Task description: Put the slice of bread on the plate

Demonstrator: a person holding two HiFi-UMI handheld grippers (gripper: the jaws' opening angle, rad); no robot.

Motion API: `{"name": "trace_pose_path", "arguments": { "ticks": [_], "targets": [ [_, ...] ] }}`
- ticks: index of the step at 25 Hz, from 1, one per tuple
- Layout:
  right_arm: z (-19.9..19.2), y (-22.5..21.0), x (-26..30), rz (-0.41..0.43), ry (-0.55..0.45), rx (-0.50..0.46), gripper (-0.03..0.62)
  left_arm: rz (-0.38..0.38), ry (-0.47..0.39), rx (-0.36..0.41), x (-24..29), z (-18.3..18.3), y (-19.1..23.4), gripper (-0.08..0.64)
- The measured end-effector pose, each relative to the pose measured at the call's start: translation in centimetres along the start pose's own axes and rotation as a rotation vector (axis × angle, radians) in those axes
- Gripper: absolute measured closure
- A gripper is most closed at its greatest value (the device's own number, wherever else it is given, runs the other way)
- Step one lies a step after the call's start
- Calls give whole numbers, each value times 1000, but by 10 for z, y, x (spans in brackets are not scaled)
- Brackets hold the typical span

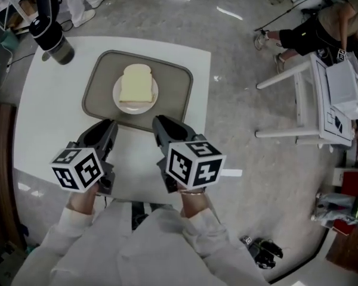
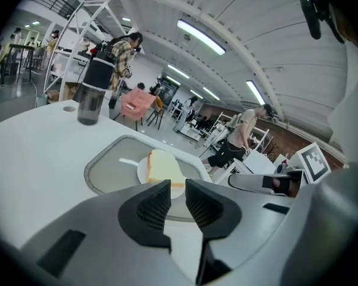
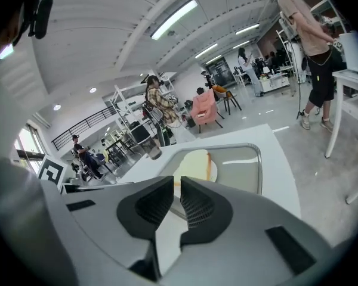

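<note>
The slice of bread [image 1: 136,83] lies flat on a small white plate [image 1: 120,103], which sits in the middle of a grey tray [image 1: 174,94] on the white table [image 1: 42,130]. Both grippers hover side by side just short of the tray's near edge, pointing at it. My left gripper [image 1: 110,124] is shut with nothing in it, and so is my right gripper [image 1: 158,121]. The left gripper view shows the bread [image 2: 164,165] just beyond the left gripper [image 2: 178,196]. In the right gripper view the bread [image 3: 194,164] lies past the right gripper [image 3: 176,190].
A dark tumbler [image 1: 58,47] stands at the table's far left corner and shows in the left gripper view as the tumbler [image 2: 89,100]. A white stand [image 1: 313,103] and a person [image 1: 322,28] are off to the right on the floor.
</note>
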State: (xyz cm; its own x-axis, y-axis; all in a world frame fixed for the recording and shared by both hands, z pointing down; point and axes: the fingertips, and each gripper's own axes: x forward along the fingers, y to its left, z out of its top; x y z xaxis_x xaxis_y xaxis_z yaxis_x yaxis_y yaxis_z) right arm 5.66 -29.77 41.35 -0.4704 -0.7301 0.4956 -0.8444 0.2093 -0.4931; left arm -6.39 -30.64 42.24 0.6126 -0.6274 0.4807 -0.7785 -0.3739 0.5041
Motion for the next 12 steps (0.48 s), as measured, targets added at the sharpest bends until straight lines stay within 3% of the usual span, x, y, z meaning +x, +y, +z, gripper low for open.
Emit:
{"name": "trace_pose_path", "arguments": {
  "ticks": [6,12],
  "targets": [
    [-15,39,-50,96,-64,-23,549,-14,-69,41,-48,-9,-39,485],
    [-30,68,-109,146,-142,-125,572,-29,-142,62,-91,-33,-79,526]
  ]
}}
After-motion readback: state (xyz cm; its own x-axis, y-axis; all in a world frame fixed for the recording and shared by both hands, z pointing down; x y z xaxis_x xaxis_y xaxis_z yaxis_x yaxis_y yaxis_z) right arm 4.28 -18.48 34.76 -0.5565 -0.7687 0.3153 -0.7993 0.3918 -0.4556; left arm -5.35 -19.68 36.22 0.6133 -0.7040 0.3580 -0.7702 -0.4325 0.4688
